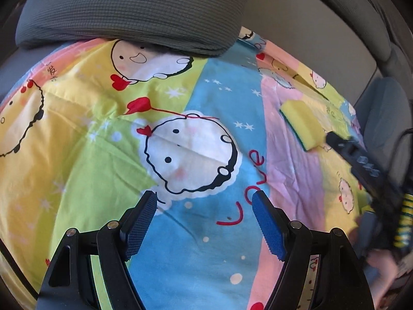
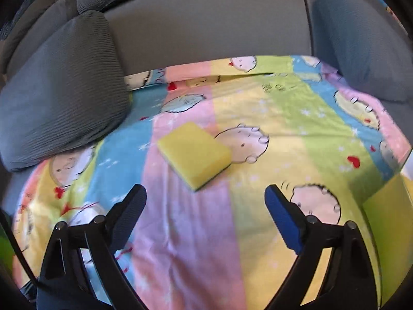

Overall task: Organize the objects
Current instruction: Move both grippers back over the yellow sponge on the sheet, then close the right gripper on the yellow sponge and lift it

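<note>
Grey sofa upholstery [image 2: 206,33] forms the backdrop, its seat covered by a striped cartoon-print sheet [image 1: 201,245].

Left hand-held gripper [image 1: 204,222]: jaws spread wide, nothing held between the blue pads [image 1: 268,230]. It is poised over the blue stripe of the sheet, close to a white round-faced cartoon figure [image 1: 191,155] and the red word "Love" [image 1: 247,188]. At 12 o'clock in the left wrist view a grey ribbed cushion [image 1: 134,10] is seen resting on the sheet's far edge. At 2 o'clock a yellow sponge [image 1: 302,124] with a dark green underside lies flat on the pink stripe, well apart from this gripper. The dark, blurred tip of the right hand-held gripper [image 1: 361,160] is seen just beside the sponge's near corner; whether they touch cannot be told.

Right hand-held gripper [image 2: 205,206]: jaws likewise spread wide and holding nothing. In the right wrist view the sponge [image 2: 193,152] is found at 12 o'clock, near and just ahead of the fingertips, across the pink and yellow stripes, beside a cartoon face. The ribbed cushion [image 2: 62,98] is seen at 10 o'clock, and a second grey cushion [image 2: 361,51] at 2 o'clock, on the sheet's far corner.
</note>
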{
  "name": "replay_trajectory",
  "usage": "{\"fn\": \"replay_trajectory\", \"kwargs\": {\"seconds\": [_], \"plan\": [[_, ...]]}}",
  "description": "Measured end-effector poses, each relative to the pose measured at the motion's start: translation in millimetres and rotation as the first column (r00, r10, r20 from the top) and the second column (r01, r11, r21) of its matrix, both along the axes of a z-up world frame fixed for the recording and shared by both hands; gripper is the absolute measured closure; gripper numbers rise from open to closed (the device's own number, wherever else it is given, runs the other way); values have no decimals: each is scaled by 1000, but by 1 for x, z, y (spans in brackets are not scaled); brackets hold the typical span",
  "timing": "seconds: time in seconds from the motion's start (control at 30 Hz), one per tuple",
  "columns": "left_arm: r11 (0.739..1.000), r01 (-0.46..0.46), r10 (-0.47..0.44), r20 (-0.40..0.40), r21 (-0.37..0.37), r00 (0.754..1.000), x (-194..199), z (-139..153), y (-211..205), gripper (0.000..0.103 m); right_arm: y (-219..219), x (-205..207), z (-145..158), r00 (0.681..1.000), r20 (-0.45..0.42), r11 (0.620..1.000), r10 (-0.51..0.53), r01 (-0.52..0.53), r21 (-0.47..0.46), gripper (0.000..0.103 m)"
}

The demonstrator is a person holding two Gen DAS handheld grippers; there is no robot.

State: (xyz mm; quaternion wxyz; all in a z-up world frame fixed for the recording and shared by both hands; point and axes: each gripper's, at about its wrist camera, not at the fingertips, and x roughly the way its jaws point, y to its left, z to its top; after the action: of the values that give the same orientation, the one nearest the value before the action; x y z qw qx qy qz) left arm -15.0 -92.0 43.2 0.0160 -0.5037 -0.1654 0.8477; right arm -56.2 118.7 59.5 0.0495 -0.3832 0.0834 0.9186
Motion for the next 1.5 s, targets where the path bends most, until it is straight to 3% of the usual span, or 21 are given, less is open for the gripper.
{"fn": "replay_trajectory", "kwargs": {"seconds": [0.07,0.17,0.33,0.43,0.5,0.57,0.73,0.9,1.13,1.3,1.37,1.5], "plan": [[1000,-6,6,-4,17,1000,-1,2,-4,26,-4,-9,-8,1000,3,1000,7,-7,3,12],[998,-23,23,-2,55,1000,-1,2,-12,26,-14,-26,-20,998,46,998,52,-53,20,23],[997,-31,30,4,76,1000,-2,3,-17,26,-23,-51,-35,998,69,994,8,-15,104,21],[995,-54,56,-12,81,998,-1,7,-21,26,-23,-60,-42,997,75,995,9,-17,103,23],[994,-53,55,-17,96,998,-1,8,-22,26,-23,-64,-43,996,85,997,26,-32,71,31],[993,-49,50,-12,105,999,-2,8,-22,26,-22,-67,-44,996,93,997,15,-22,77,51],[995,-40,41,-18,94,999,-3,9,-20,26,-19,-63,-44,996,82,998,22,-26,50,58],[994,-34,37,-22,108,999,-4,9,-21,26,-19,-42,-38,990,121,996,72,-78,45,59],[995,-23,24,-10,101,1000,-5,5,-18,26,-6,11,-19,947,239,967,213,-169,-193,58],[991,-15,16,-6,134,1000,-5,2,-19,26,-11,65,-2,936,209,954,282,-252,-160,58],[989,-13,14,-4,151,1000,-6,1,-18,26,-9,78,-7,922,222,939,317,-273,-208,57],[988,7,-6,-5,156,1000,-7,0,-13,26,-9,85,-17,898,292,942,329,-291,-166,53]]}}
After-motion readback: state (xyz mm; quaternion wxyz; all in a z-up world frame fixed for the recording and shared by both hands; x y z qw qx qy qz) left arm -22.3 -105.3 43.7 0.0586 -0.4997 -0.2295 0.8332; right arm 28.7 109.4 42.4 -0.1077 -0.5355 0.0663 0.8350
